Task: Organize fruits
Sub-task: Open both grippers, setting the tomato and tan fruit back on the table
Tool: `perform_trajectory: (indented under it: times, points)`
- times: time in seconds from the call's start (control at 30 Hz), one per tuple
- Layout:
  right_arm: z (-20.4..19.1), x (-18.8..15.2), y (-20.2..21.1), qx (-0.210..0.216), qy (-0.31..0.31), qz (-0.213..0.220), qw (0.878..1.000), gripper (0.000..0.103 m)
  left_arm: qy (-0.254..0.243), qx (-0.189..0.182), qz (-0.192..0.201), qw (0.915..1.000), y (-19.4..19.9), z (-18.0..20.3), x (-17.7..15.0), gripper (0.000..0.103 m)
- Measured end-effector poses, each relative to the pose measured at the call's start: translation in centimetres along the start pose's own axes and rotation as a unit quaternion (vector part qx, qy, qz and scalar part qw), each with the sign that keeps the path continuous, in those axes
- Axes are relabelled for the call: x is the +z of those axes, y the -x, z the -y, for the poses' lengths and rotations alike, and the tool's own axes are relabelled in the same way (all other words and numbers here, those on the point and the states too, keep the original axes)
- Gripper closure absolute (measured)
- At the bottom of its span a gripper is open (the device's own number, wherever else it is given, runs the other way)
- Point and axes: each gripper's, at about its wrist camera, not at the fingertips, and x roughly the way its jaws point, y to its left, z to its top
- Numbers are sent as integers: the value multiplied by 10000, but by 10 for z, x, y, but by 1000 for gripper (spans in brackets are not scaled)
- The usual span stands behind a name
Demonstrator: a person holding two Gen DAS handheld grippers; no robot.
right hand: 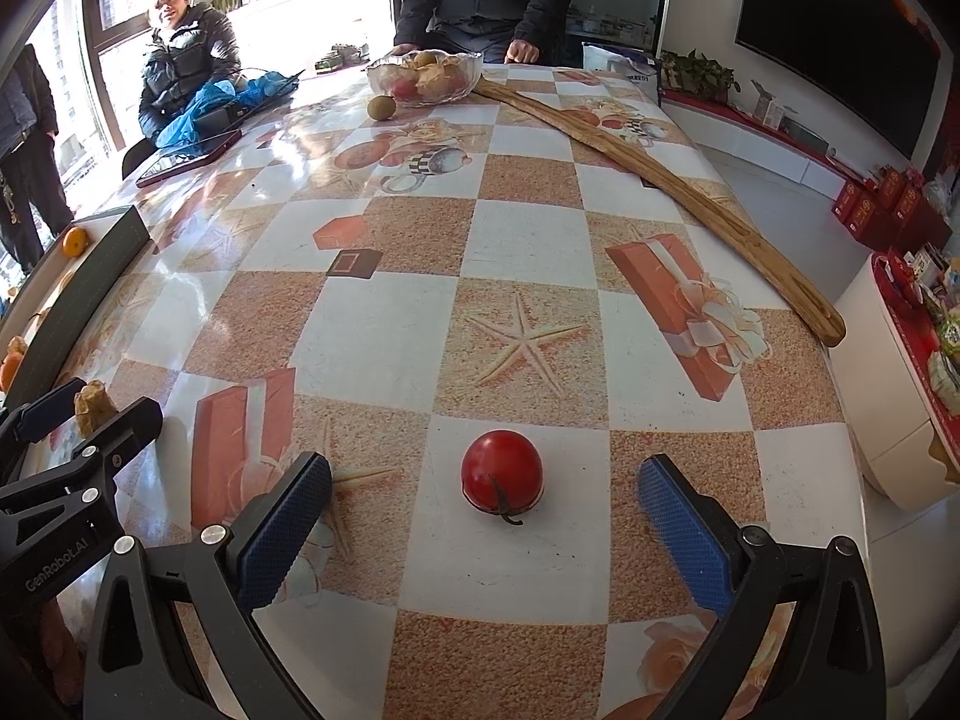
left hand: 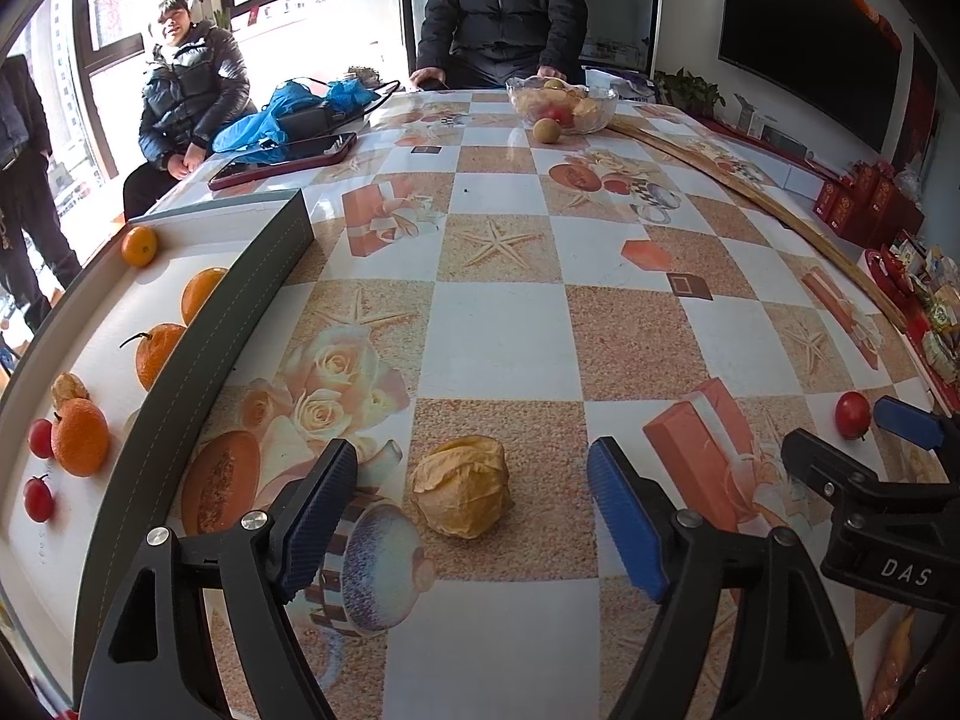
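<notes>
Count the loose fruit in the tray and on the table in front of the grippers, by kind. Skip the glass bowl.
Oranges: 4, all in the tray
Small red tomatoes: 3, two in the tray, one on the table
Husked yellow fruits: 2, one in the tray, one on the table
Total: 9

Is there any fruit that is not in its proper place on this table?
Yes. A brownish fruit lies on the table just outside the glass bowl at the far end. Near the camera, a papery husked fruit and a small red tomato also lie loose on the tablecloth, outside the tray.
</notes>
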Motion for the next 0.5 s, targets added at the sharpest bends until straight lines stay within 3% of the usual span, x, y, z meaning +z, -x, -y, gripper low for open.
perform_trajectory:
  times: [0.5]
  points:
    - [1, -2, 2, 10, -13, 38, 10000, 0, -130, -153, -109, 9997, 0, 3, 1, 8]
